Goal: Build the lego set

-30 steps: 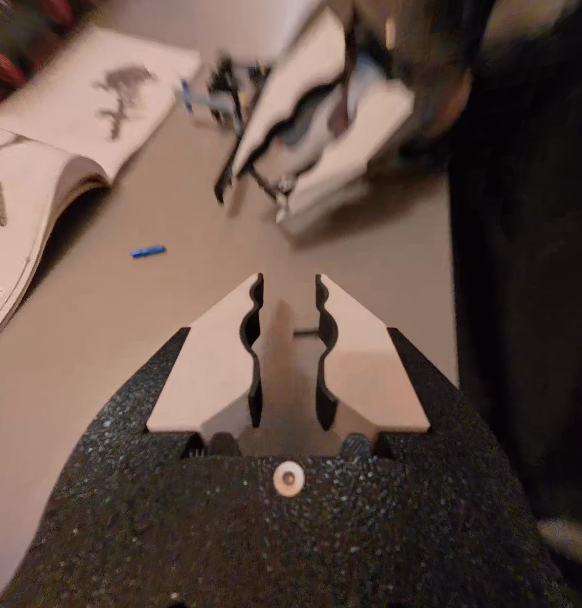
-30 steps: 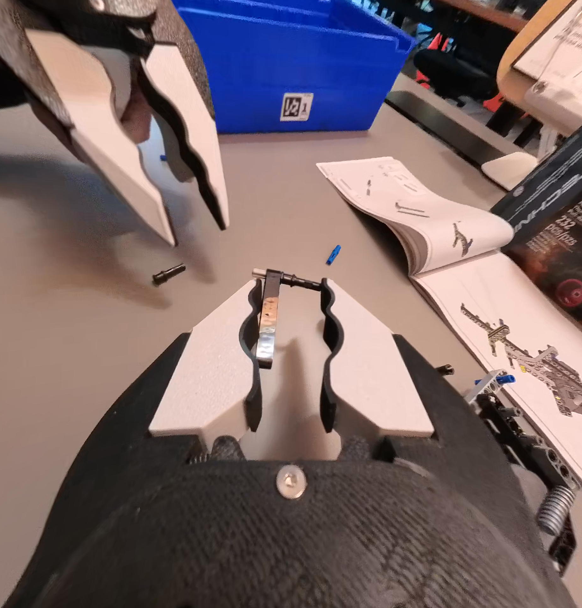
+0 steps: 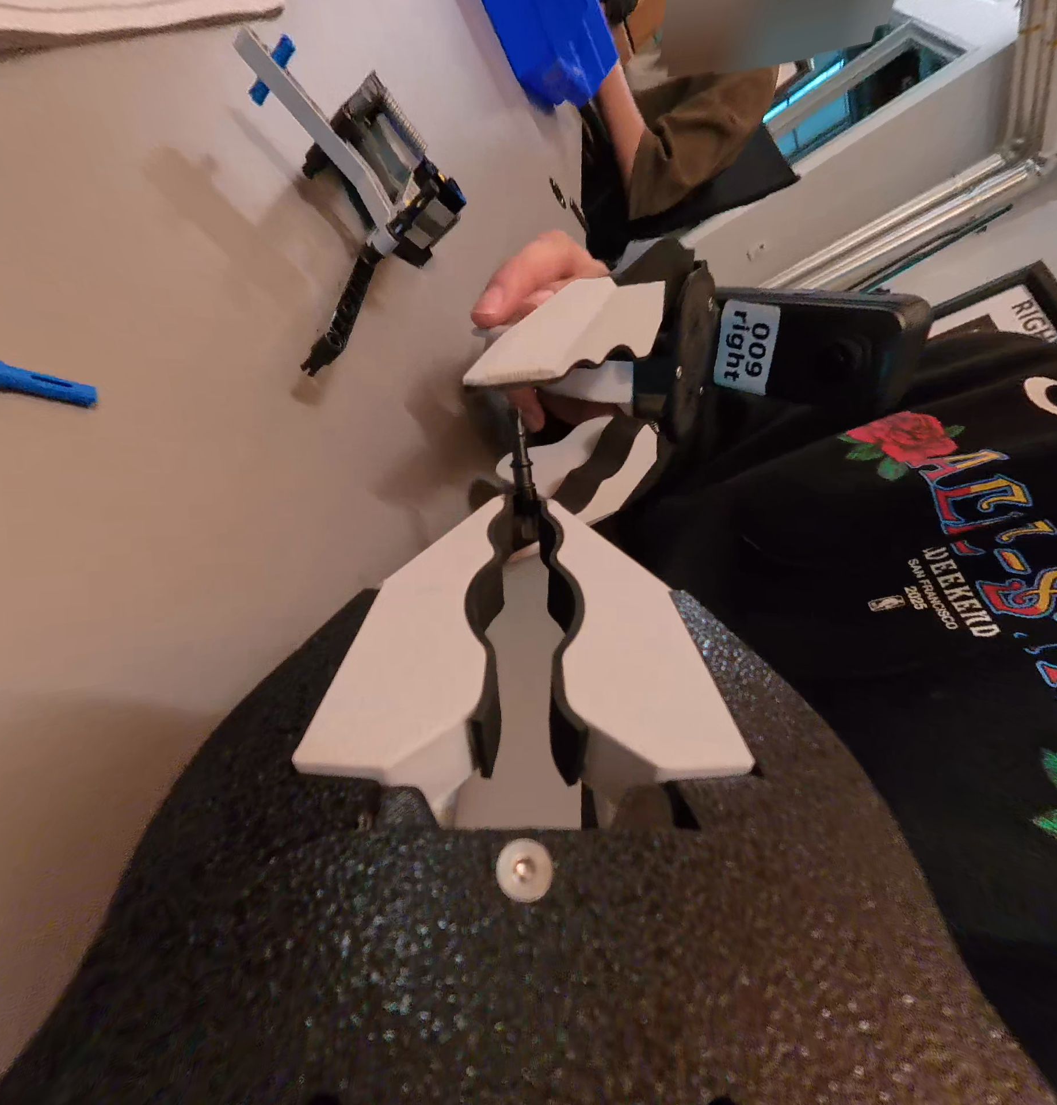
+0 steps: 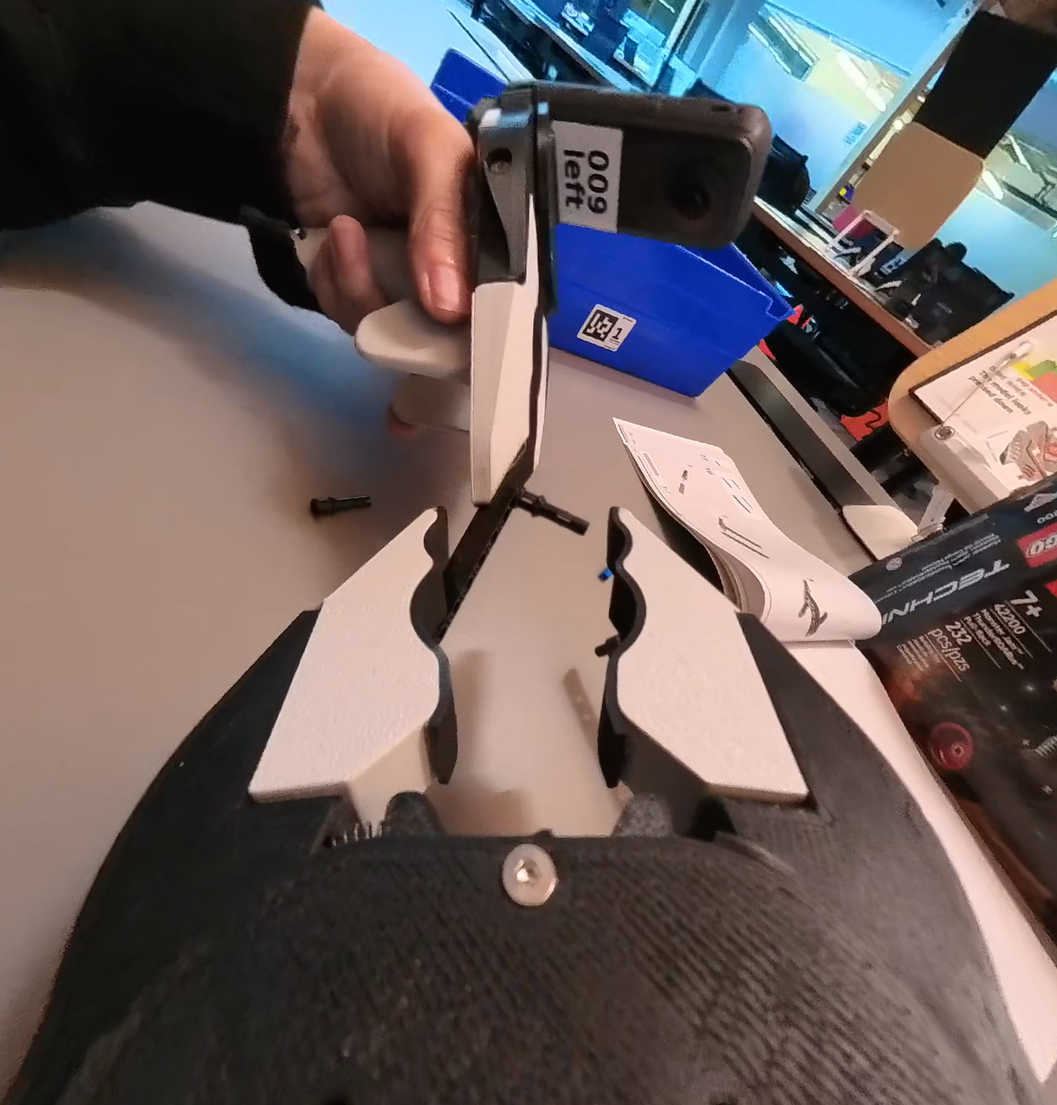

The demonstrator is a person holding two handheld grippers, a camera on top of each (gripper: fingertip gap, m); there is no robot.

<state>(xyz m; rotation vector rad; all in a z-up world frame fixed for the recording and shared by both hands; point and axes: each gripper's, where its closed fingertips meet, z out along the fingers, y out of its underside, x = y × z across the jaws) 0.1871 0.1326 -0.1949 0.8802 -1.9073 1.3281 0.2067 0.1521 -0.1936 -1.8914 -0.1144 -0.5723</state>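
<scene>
Two grippers have swapped roles within the last second: the black beam that sat in the right gripper is now in the left one, so this looks like a hand-over to regrip the part.

In the left wrist view, the left gripper (image 3: 523, 514) has its jaws narrow and pinched on a black part at the very tips. The part's black pin (image 3: 521, 466) points away, into the gap of the right gripper (image 3: 490, 424), whose jaws stand apart around it. The half-built model (image 3: 382, 173) lies well apart on the table (image 3: 155, 538), and a blue pin (image 3: 35, 382) lies nearer the left edge.

In the right wrist view, the right gripper (image 4: 526, 526) is wide and holds nothing. The left gripper (image 4: 502, 484) comes from above and clamps the top of the black beam (image 4: 472, 556), whose lower end leans at the right gripper's left finger. Only this view shows the beam's length, a spare black pin (image 4: 340, 505), the booklet (image 4: 723, 538) and the box (image 4: 962, 628).
</scene>
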